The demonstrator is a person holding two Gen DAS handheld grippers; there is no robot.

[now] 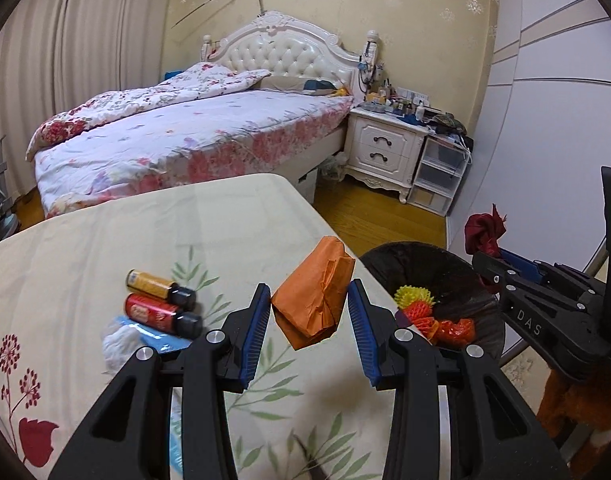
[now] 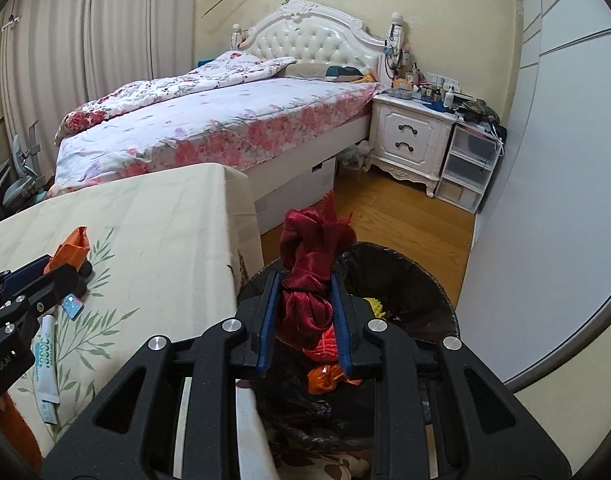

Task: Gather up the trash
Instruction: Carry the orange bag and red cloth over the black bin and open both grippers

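We are observing the left gripper holding an orange paper bag between its blue pads, above the table edge. The right gripper is clamping a dark red cloth bundle directly over the black-lined trash bin, which is already containing yellow, red and orange scraps. Two small bottles and a crumpled white tissue are lying on the table.
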